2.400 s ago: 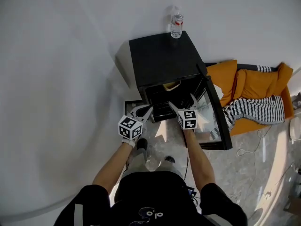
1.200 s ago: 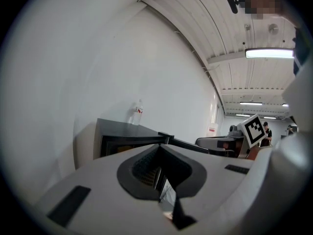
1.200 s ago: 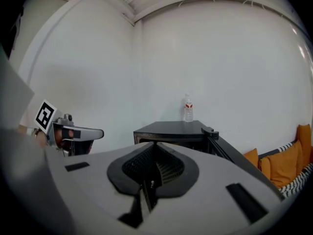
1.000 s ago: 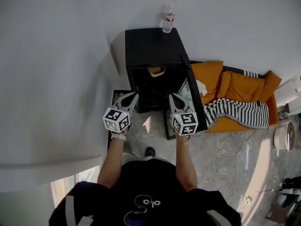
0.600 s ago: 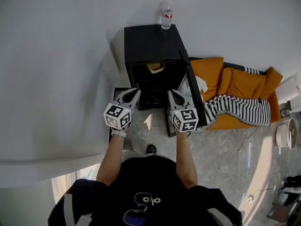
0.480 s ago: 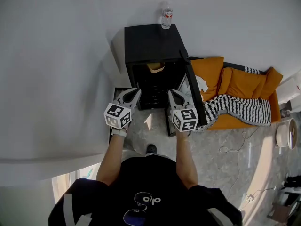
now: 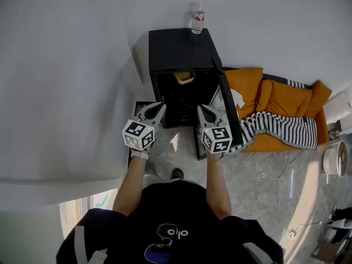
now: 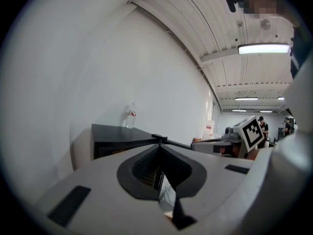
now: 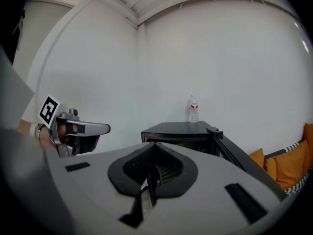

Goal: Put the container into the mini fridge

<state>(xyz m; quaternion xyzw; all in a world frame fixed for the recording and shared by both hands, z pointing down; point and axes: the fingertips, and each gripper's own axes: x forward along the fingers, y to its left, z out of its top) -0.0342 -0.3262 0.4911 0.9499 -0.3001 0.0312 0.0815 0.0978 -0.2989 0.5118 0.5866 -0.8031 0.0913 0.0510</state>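
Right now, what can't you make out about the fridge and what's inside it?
Container: head view shows only a yellowish rim; the top of the mini fridge covers the rest.
Fridge shelves: dark in the head view; the left gripper and right gripper mostly block them in their own views.
Water bottle label: too small in every view.

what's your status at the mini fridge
Left gripper, right gripper: jaws shut, empty. Container inside mini fridge, up top. Door open, nothing blocking it.
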